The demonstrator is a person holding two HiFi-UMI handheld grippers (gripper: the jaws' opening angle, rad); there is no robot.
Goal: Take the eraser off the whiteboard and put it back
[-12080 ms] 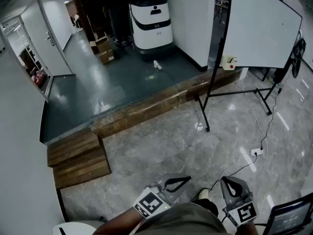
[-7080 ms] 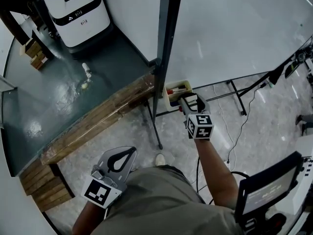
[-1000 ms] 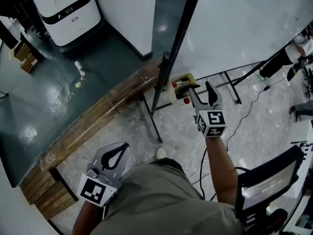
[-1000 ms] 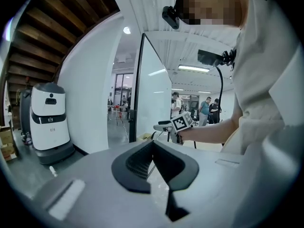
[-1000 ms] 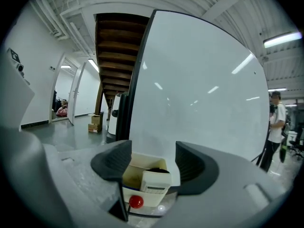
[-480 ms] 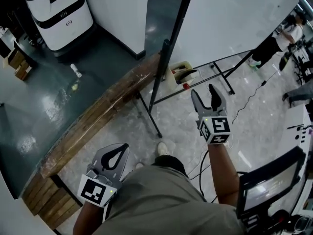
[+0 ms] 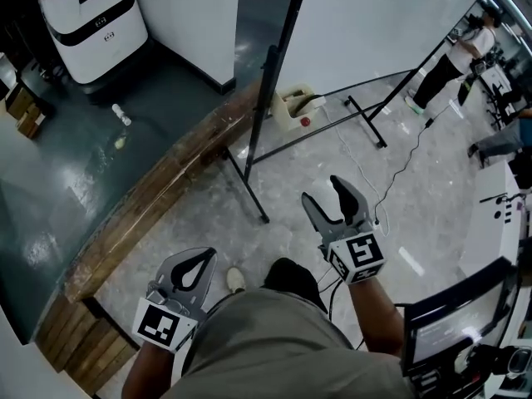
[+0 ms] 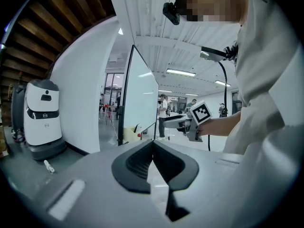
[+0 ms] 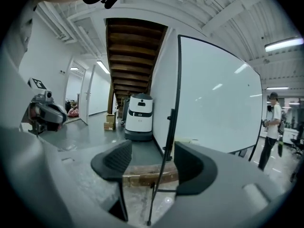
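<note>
The whiteboard (image 7: 374, 23) stands on a black frame at the upper right. A small cream tray (image 7: 291, 106) hangs at its lower left corner, with a dark object in it that is too small to identify. My right gripper (image 7: 332, 202) is open and empty, held over the grey floor well back from the tray. In the right gripper view the spread jaws frame the board's black post (image 9: 166, 141) with nothing between them. My left gripper (image 7: 193, 266) is shut and empty, low by my body. In the left gripper view its jaws meet, and beyond them show the whiteboard (image 8: 140, 103) and the right gripper (image 8: 180, 123).
A white service robot (image 7: 87, 19) stands on the dark raised floor behind a wooden step (image 7: 158, 198). A small bottle (image 7: 121, 115) lies there. The stand's legs (image 7: 245, 189) and a cable (image 7: 391, 181) cross the floor. A person (image 7: 453, 56) stands far right; a screen (image 7: 449, 322) is at the lower right.
My right gripper has drawn back from the tray toward my body, still open and empty. The whiteboard and tray now lie farther off. My left gripper stays shut.
</note>
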